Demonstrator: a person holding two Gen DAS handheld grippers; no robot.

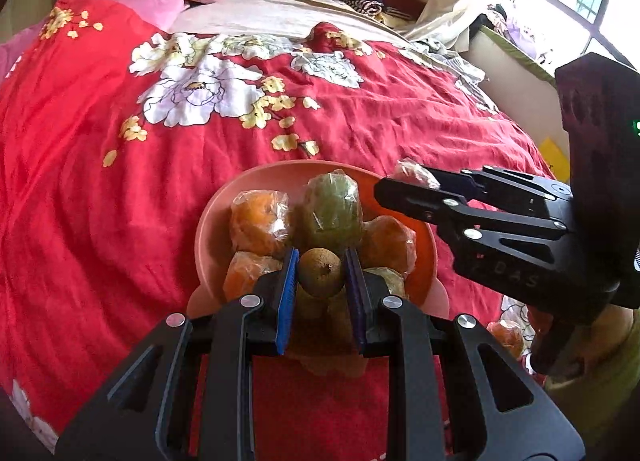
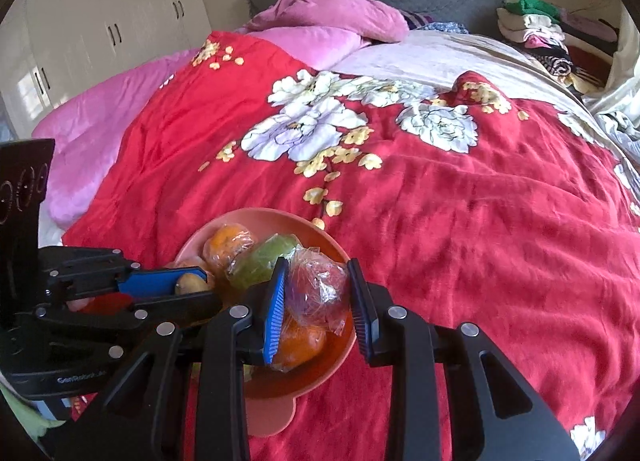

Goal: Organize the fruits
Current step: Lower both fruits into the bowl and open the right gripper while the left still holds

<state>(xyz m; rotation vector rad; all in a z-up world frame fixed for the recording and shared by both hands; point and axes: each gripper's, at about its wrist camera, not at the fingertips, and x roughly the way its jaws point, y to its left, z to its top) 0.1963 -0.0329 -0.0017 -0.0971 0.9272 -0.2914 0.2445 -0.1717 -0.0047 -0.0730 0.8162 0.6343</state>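
A brown fruit (image 1: 321, 272) sits clamped in the left gripper's (image 1: 322, 271) jaws; the right gripper's (image 2: 318, 293) jaws hold a wrapped fruit (image 2: 318, 291).

Glossy crinkled plastic wraps the oranges (image 1: 258, 221) in a smooth matt bowl (image 1: 208, 237) on soft cloth bedspread (image 1: 100, 181).

One round salmon-pink plastic bowl (image 1: 208, 221) sits on one bed with a red flowered quilt (image 1: 100, 181). In the bowl the left wrist view shows three orange fruits in clear plastic wrap: at 10 o'clock (image 1: 258, 223), at 8 o'clock (image 1: 244, 275) and at 3 o'clock (image 1: 386, 243). One wrapped green fruit (image 1: 332, 209) lies at 12 o'clock. One small brown unwrapped fruit (image 1: 322, 271) is at the middle. One reddish wrapped fruit (image 2: 318, 289) shows in the right wrist view. Two pink pillows (image 2: 332, 15) lie at the bedhead.
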